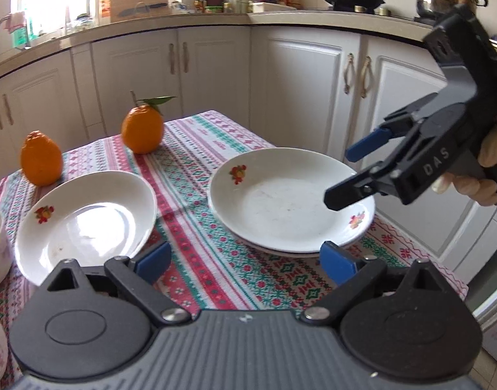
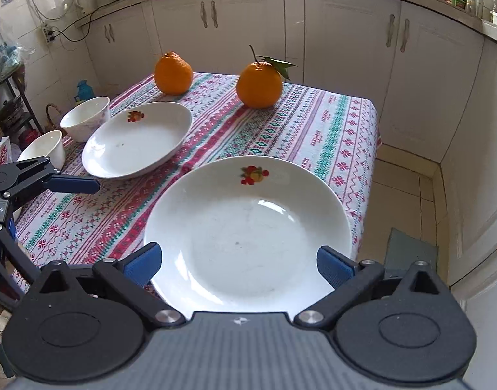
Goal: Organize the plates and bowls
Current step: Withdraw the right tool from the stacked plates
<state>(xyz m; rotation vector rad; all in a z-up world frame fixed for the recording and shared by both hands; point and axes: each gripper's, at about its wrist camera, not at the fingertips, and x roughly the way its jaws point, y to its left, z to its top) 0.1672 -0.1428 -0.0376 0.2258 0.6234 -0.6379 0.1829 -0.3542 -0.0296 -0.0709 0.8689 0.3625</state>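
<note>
White ceramic: two plates stacked (image 1: 290, 201) at the right side of the counter (image 2: 313, 123), close to its right edge; a third, single plate (image 1: 86, 221) sits left of them, well apart, with patterned cloth between. Two bowls (image 2: 86, 120) stand at the far left edge, just beside that plate. Left claw (image 1: 245, 260) is open, empty, low over the cloth between the plates. Right claw (image 2: 238, 260) is open too, nothing held, hovering over the near rim of the stack. Looks like the stacking step is mid-way: one plate left to join the stack, then the bowls. Next move probably needs a claw on the single plate's rim, lift, carry right, set down centred. Two oranges (image 2: 260, 86) sit at the back, clear of that path. Watch the right edge: little margin there.
</note>
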